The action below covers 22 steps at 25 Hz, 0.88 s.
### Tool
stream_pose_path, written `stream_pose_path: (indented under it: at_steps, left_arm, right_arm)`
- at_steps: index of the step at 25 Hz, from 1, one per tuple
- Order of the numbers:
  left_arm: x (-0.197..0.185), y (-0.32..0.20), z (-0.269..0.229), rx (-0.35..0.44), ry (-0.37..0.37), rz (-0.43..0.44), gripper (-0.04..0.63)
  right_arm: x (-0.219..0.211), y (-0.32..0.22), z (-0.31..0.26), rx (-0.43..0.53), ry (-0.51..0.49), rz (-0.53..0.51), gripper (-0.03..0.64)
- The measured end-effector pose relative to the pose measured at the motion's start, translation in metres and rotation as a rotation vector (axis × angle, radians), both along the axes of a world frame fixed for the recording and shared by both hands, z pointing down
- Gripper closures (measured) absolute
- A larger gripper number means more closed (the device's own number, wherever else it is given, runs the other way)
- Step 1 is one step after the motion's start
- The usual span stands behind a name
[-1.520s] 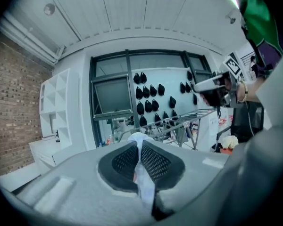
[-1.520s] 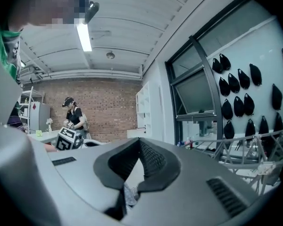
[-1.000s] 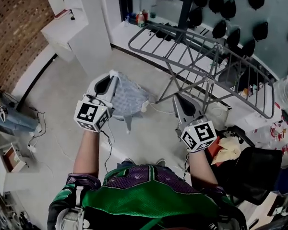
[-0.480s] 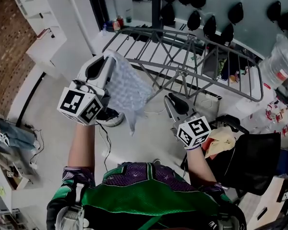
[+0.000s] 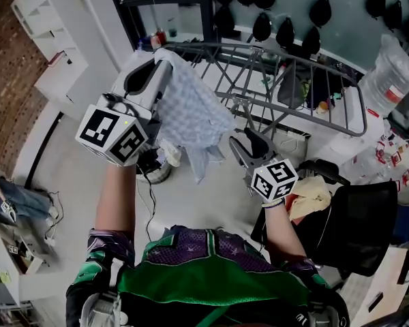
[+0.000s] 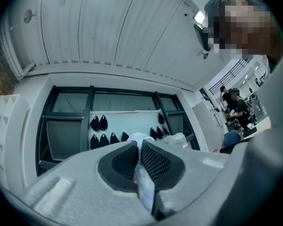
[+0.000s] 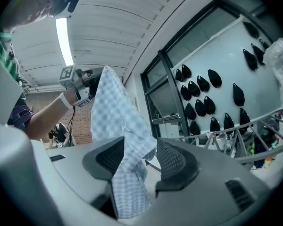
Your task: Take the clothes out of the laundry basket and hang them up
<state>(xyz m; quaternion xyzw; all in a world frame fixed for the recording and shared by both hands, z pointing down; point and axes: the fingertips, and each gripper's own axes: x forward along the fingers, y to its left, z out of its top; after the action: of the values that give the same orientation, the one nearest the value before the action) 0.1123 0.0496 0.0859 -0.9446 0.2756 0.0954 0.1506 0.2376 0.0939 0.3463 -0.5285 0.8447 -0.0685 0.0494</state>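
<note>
Raised left gripper (image 6: 138, 147) pinches the cloth (image 5: 191, 111); right gripper (image 7: 140, 149) just opened around it

Indoor workshop or lab-type hall, not a home. It has a ribbed white ceiling (image 6: 108, 27) with a tube light (image 7: 63, 39), a brick wall (image 5: 10, 87), white shelving (image 5: 48, 33) and a bare pale floor (image 5: 198, 203). A wall panel carries rows of black moulded shapes (image 5: 262, 26), people (image 6: 232, 106) are at a far work area, and a metal drying rack (image 5: 293, 80) stands in the open.

text: none legible | labels, brands, numbers: none legible
</note>
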Motion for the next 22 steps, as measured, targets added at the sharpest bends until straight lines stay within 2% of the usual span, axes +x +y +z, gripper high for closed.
stream_pose_path:
  at_steps: [9, 17, 18, 20, 22]
  left_arm:
    - [0.041, 0.022, -0.01, -0.007, -0.002, 0.057, 0.571]
    - [0.042, 0.011, -0.002, -0.05, 0.017, 0.088, 0.572]
    - [0.04, 0.005, 0.001, -0.055, 0.019, 0.085, 0.571]
    - [0.032, -0.009, 0.009, -0.067, 0.025, 0.073, 0.571]
    - [0.023, -0.028, 0.017, -0.084, 0.039, 0.059, 0.572]
  right_arm:
    - [0.022, 0.002, 0.017, -0.039, -0.099, 0.0, 0.411]
    - [0.018, -0.009, 0.02, -0.037, -0.171, 0.0, 0.416]
    - [0.02, -0.012, 0.019, -0.031, -0.171, 0.009, 0.442]
    - [0.023, -0.018, 0.014, -0.01, -0.152, 0.037, 0.577]
    - [0.028, -0.027, 0.009, 0.01, -0.113, 0.066, 0.598]
